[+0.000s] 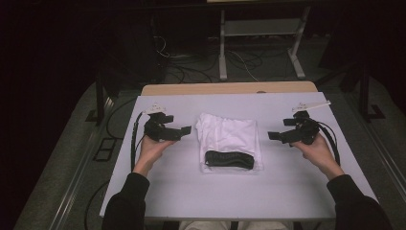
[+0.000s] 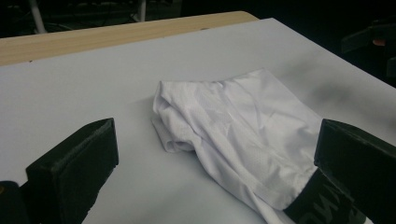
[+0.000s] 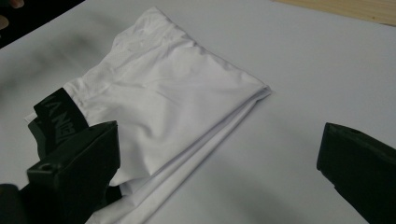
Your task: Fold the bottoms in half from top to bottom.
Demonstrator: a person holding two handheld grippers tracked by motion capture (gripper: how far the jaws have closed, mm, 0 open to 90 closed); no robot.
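Note:
A folded white garment (image 1: 229, 135) with a black lettered waistband (image 1: 229, 159) lies flat at the middle of the white table (image 1: 287, 191); its waistband end faces the person. My left gripper (image 1: 184, 132) is held just left of it, jaws wide apart and empty. My right gripper (image 1: 274, 136) hovers just right of it, also open with nothing between its jaws. In the left gripper view the garment (image 2: 243, 135) lies ahead between the jaws, its waistband (image 2: 322, 205) by the right jaw. In the right gripper view the garment (image 3: 173, 102) lies ahead and left, its waistband (image 3: 58, 116) behind the left jaw.
The white table top ends in a wooden strip (image 1: 230, 88) at the far edge. Beyond it stand a metal frame (image 1: 258, 43) and loose cables (image 1: 191, 67) on the dark floor. Bare table surface lies around the garment on all sides.

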